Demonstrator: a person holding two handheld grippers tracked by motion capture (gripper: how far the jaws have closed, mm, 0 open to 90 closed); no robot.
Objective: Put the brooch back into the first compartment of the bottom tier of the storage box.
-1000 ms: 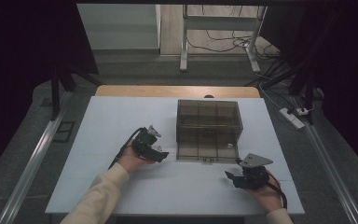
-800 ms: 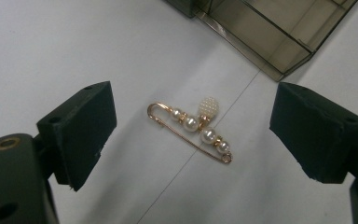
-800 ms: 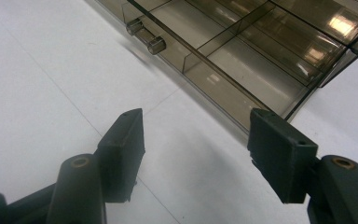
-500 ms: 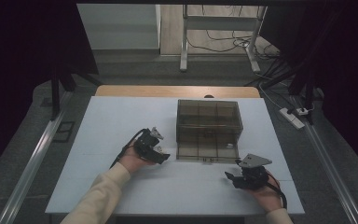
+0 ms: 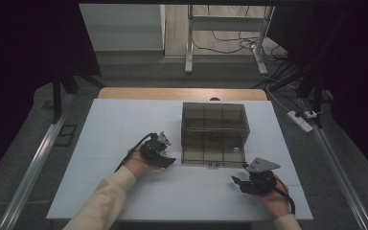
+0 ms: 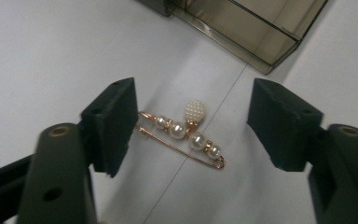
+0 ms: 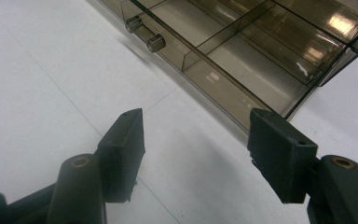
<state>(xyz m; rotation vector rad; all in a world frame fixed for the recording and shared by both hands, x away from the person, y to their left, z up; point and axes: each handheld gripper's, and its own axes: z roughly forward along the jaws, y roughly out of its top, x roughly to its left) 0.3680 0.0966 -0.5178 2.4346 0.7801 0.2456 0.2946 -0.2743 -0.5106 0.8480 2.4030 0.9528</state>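
Between black tongs: slim gold pearl-beaded brooch.

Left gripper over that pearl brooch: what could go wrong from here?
1. The brooch lies flat on the table between the left gripper's jaws, which have just been closing. It is thin, so the pads may slide over it or pinch only the wire.
2. One pad sits at the pin's end, the other well clear: an uneven close could push it sideways.
3. The box is close; a flicked brooch could slide under its open drawer.
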